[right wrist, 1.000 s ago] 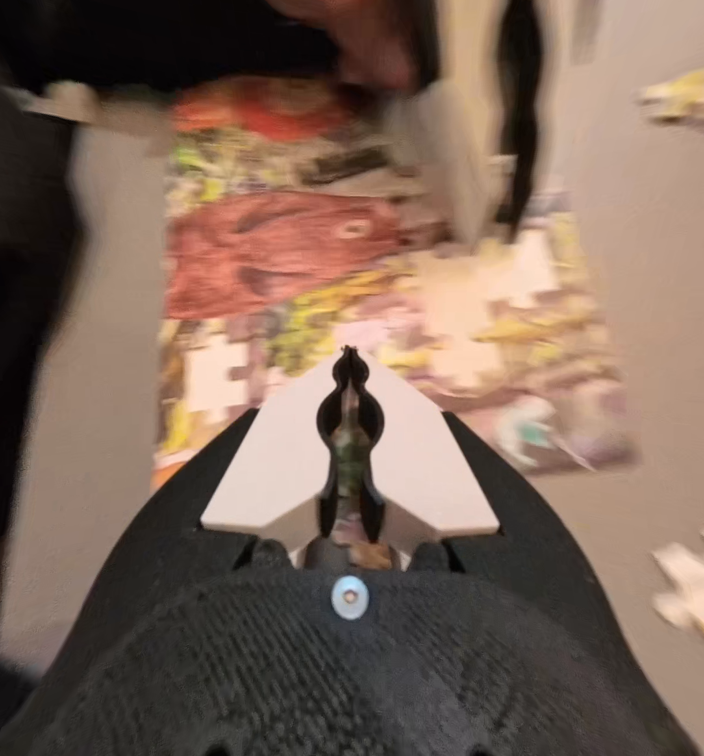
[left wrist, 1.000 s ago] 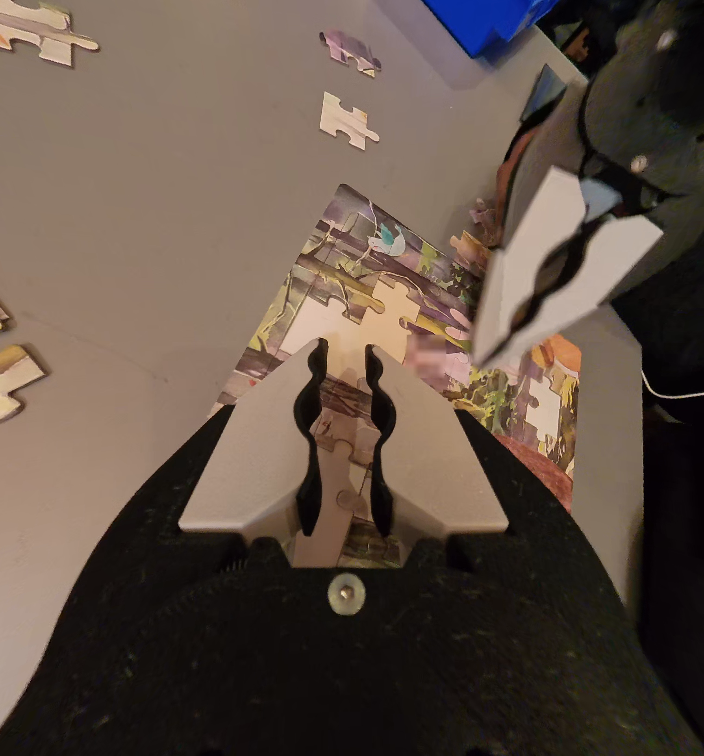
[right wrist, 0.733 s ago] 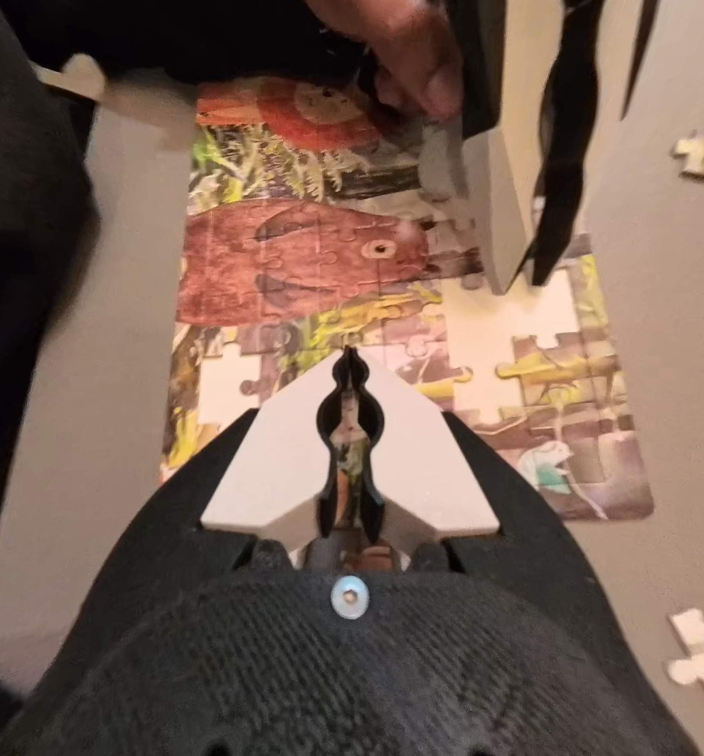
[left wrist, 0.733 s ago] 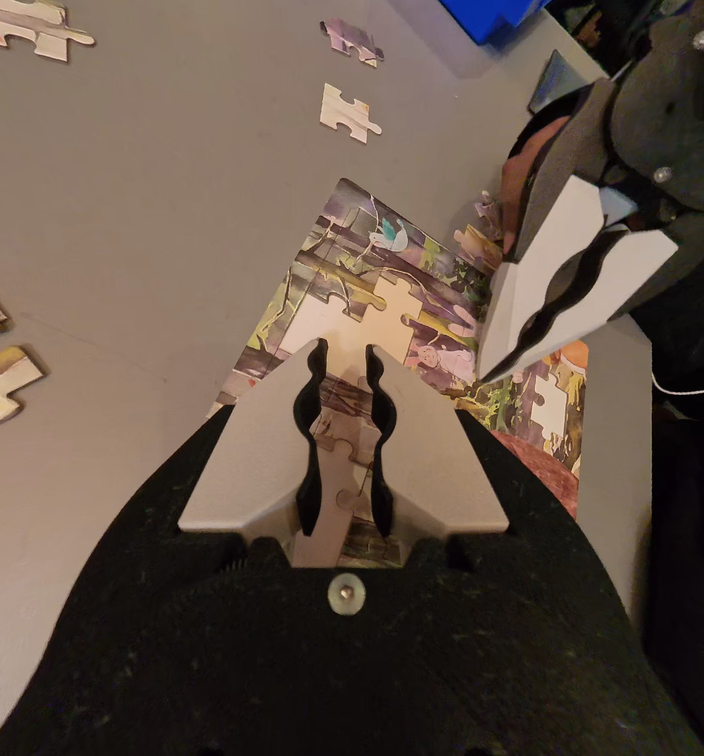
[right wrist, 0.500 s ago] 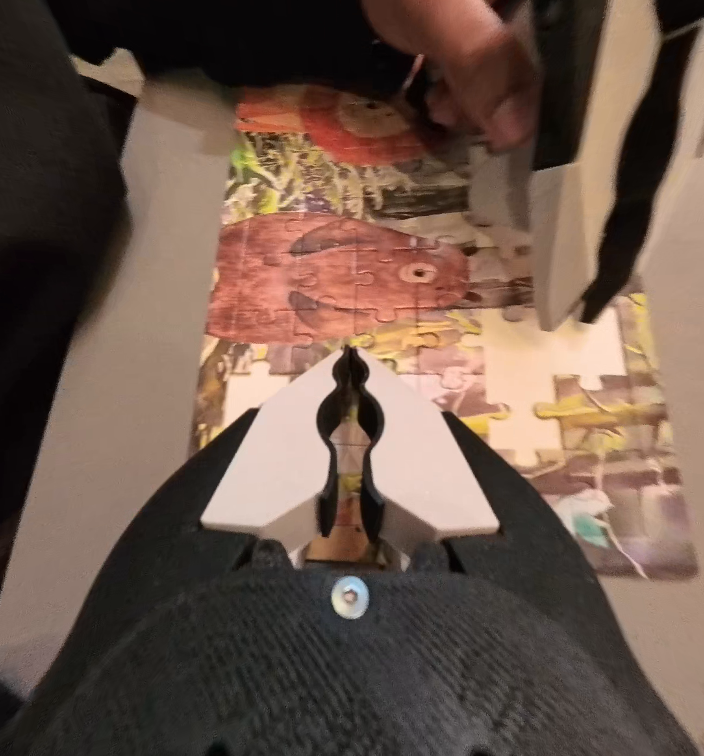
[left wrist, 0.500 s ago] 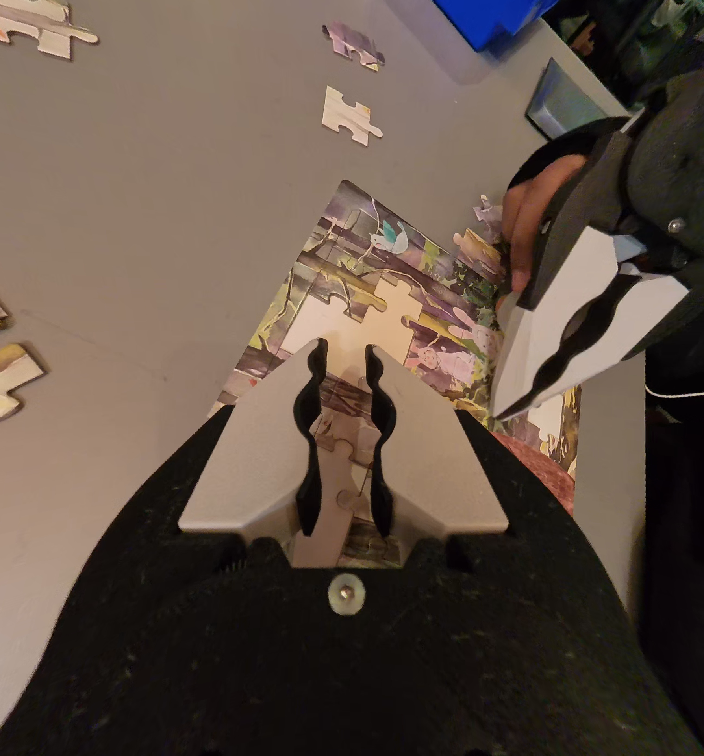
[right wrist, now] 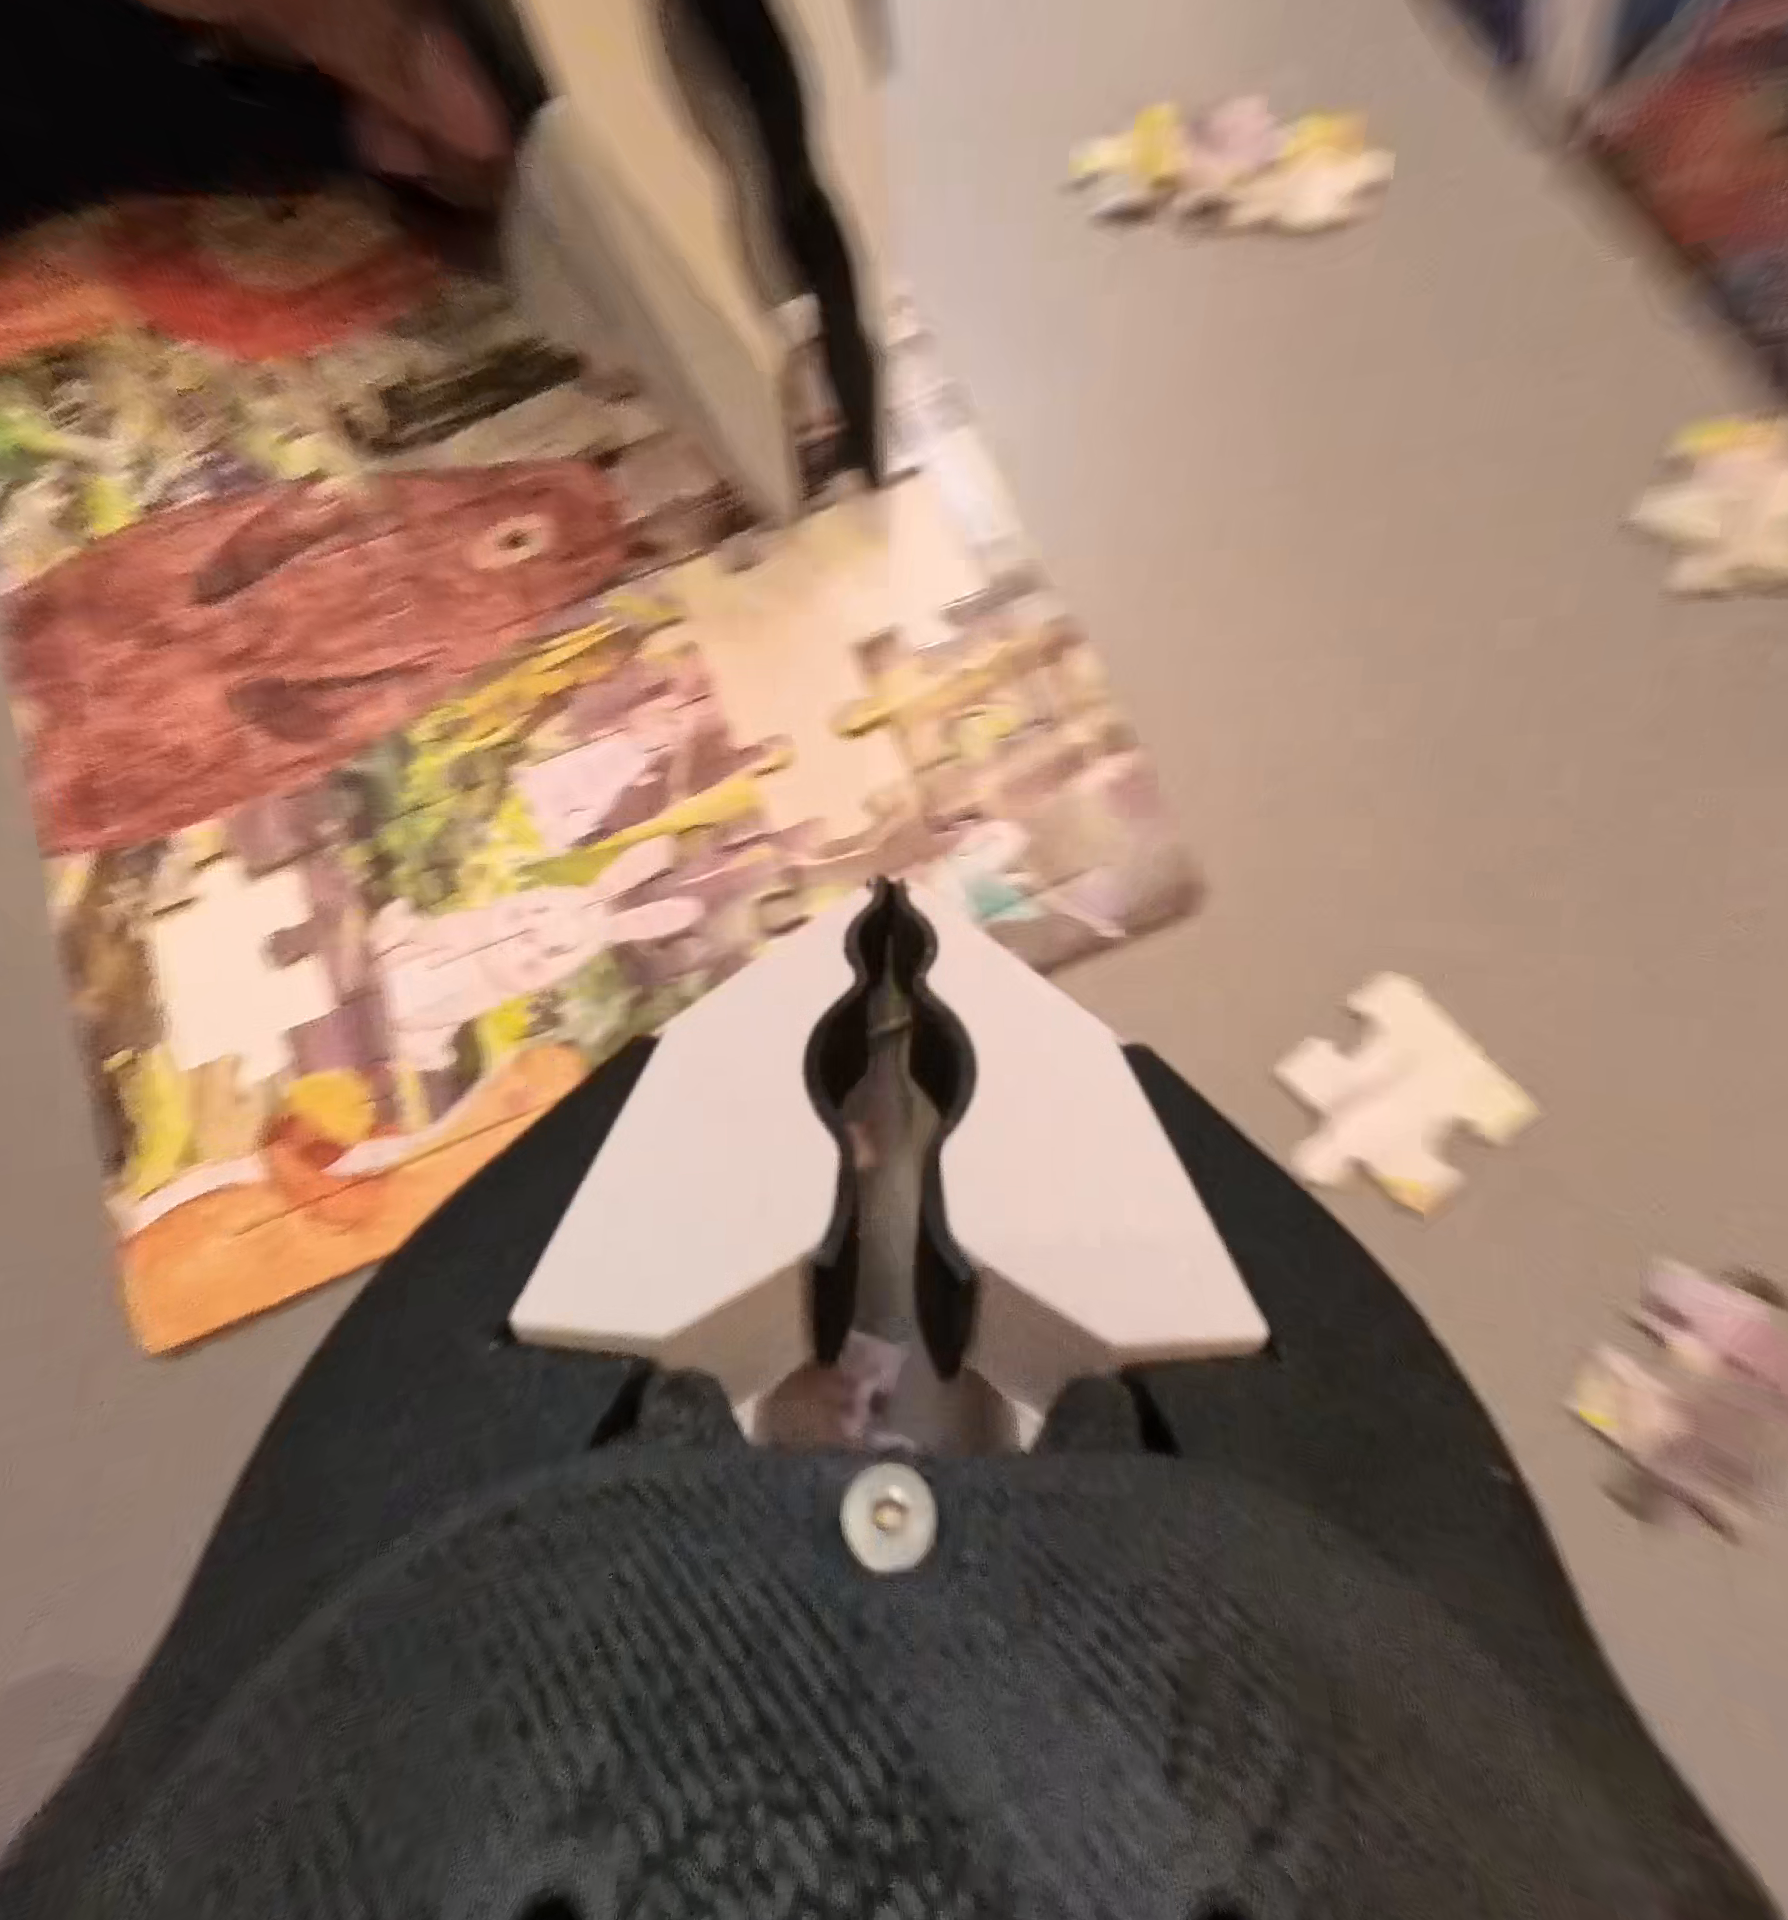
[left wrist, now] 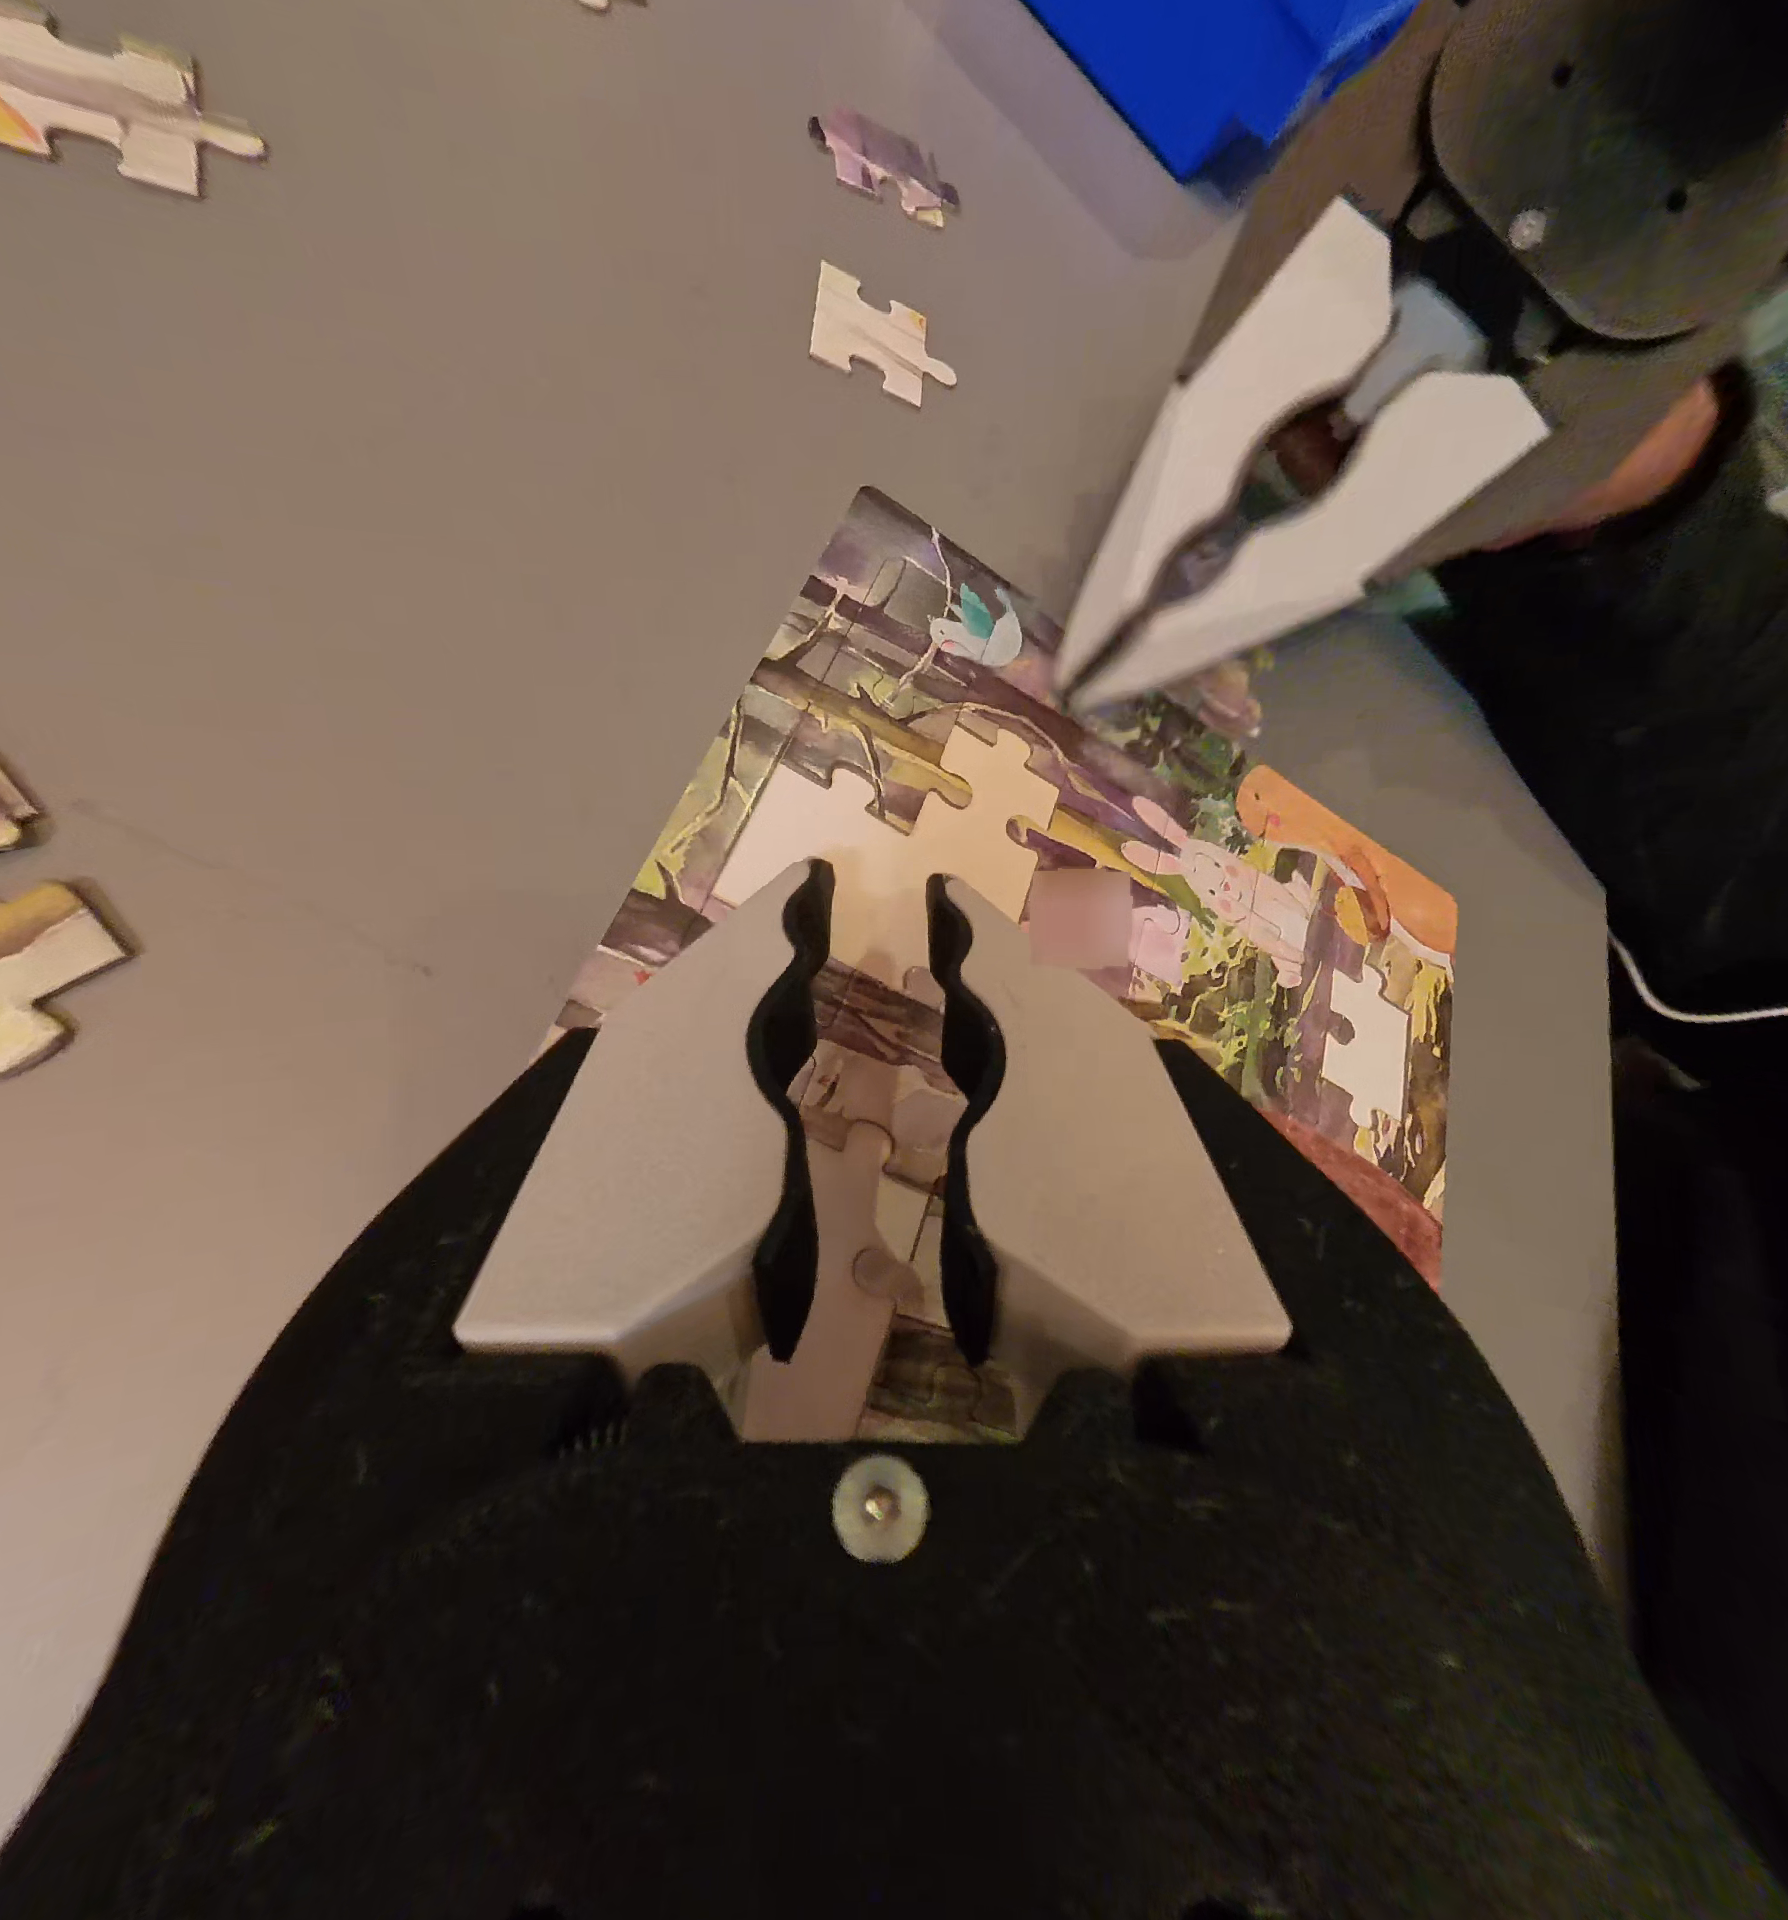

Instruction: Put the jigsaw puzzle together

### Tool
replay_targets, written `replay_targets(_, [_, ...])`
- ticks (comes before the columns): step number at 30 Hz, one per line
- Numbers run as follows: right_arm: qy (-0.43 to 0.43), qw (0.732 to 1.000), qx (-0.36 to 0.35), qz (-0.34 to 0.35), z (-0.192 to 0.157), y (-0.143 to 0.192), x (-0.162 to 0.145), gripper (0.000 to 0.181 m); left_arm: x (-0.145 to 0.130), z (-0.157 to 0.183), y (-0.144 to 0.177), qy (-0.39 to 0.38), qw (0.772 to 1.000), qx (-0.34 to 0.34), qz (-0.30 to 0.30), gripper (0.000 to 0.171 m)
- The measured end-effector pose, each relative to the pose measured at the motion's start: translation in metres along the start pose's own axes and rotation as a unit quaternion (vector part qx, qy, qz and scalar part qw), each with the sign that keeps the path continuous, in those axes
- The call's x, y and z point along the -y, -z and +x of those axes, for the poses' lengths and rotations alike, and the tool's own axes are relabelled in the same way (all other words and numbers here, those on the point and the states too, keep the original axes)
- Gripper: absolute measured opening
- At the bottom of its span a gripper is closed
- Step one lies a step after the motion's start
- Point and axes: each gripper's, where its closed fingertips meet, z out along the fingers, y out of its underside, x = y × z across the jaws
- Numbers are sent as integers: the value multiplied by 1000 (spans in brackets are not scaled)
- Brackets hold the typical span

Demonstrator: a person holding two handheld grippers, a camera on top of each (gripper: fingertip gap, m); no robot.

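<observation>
- The partly built jigsaw puzzle (left wrist: 1129,831) lies flat on the grey table (left wrist: 402,520), several cream gaps showing among its joined pieces.
- The left gripper (left wrist: 877,883) hangs over the puzzle's near end with its fingers spread and nothing between them.
- The right gripper (left wrist: 1072,681), at two o'clock in the left wrist view, has its tips pressed together over the puzzle's far edge; whether they pinch a piece, I cannot tell.
- Loose pieces (left wrist: 874,332) lie at twelve o'clock.
- A blue bin (left wrist: 1202,73) sits at one o'clock, its contents unseen.
</observation>
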Motion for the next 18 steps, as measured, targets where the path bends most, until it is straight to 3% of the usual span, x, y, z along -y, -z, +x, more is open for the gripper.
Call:
replay_targets(3, [-8,985,-107,134,35,37,38,0,12,-1,10,5,999,-7,41,15])
replay_targets(7, [-80,955,-112,264,51,74,54,0,27,-10,31,-1,996,19,84,12])
replay_targets(10, [-89,958,-134,237,66,82,53,0,33,-26,56,-27,992,80,97,11])
replay_targets(14, [-63,966,-190,164,96,78,53,29,34,-51,96,-65,977,163,118,8])
replay_targets(18, [-63,971,-180,141,114,51,36,28,14,-85,116,-72,971,206,98,5])
